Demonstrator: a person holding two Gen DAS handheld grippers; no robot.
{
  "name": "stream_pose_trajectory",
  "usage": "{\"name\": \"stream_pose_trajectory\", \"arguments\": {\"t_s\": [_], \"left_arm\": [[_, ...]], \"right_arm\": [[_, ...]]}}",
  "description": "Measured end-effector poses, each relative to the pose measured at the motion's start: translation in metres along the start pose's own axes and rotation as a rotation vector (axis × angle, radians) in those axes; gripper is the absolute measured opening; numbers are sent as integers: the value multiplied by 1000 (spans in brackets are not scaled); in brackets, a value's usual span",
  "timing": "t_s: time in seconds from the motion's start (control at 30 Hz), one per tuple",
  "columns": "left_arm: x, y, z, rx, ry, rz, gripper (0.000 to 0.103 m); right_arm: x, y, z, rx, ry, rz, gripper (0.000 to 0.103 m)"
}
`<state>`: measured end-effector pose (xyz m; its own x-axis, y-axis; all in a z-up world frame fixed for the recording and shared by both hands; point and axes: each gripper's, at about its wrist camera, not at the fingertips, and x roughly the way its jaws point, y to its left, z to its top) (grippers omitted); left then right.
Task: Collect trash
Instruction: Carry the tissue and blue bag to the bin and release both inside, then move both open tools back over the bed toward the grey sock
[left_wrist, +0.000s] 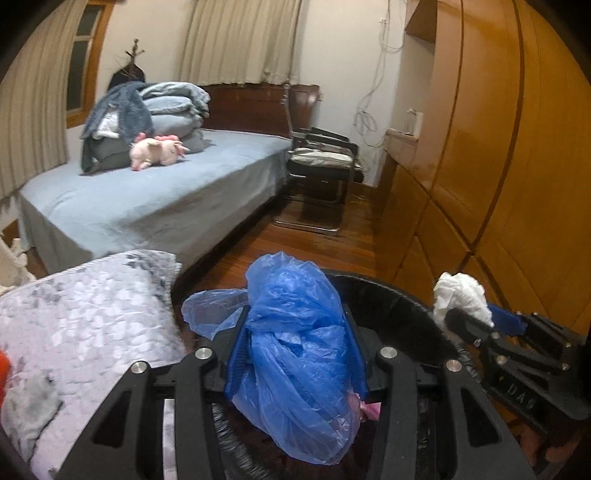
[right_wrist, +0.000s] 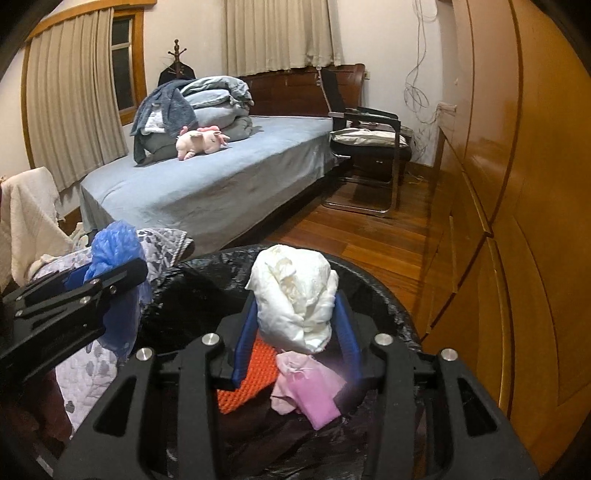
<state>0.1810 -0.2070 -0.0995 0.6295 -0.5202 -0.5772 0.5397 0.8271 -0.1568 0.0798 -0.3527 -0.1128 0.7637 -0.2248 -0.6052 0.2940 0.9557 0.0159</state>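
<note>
My left gripper (left_wrist: 295, 325) is shut on a crumpled blue plastic bag (left_wrist: 295, 350) and holds it over a black-lined trash bin (left_wrist: 388, 295). My right gripper (right_wrist: 295, 310) is shut on a crumpled white paper wad (right_wrist: 295, 295) above the same bin (right_wrist: 388, 306). Inside the bin lie a pink paper piece (right_wrist: 310, 395) and an orange textured item (right_wrist: 255, 380). The right gripper with the white wad (left_wrist: 460, 299) shows at the right of the left wrist view. The left gripper with the blue bag (right_wrist: 110, 254) shows at the left of the right wrist view.
A grey floral quilt (left_wrist: 81, 332) lies left of the bin. A bed (right_wrist: 207, 184) with folded bedding and a pink plush toy (right_wrist: 203, 142) stands behind. A black chair (right_wrist: 369, 140) is by the bed. Wooden wardrobes (right_wrist: 517, 184) line the right over wooden floor (right_wrist: 369, 240).
</note>
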Motion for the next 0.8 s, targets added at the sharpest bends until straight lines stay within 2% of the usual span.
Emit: {"name": "stream_pose_trajectory", "arguments": {"t_s": [0.07, 0.17, 0.23, 0.3, 0.4, 0.53, 0.8], "left_arm": [[5, -2, 2, 6, 14, -24, 64], [7, 0, 3, -3, 17, -55, 75], [4, 6, 3, -8, 11, -48, 79], [-2, 14, 2, -14, 1, -38, 81], [-15, 30, 2, -20, -18, 16, 87], [-39, 55, -2, -43, -41, 105, 96], [-91, 111, -27, -99, -60, 273, 97]], "right_arm": [[2, -4, -3, 4, -1, -18, 56], [4, -9, -6, 6, -7, -44, 66], [5, -12, -7, 10, -8, -55, 71], [4, -14, -9, 18, -11, -62, 85], [0, -10, -11, 20, -38, -91, 97], [-1, 6, -5, 13, -33, -57, 98], [2, 70, 3, -51, -32, 65, 98]]}}
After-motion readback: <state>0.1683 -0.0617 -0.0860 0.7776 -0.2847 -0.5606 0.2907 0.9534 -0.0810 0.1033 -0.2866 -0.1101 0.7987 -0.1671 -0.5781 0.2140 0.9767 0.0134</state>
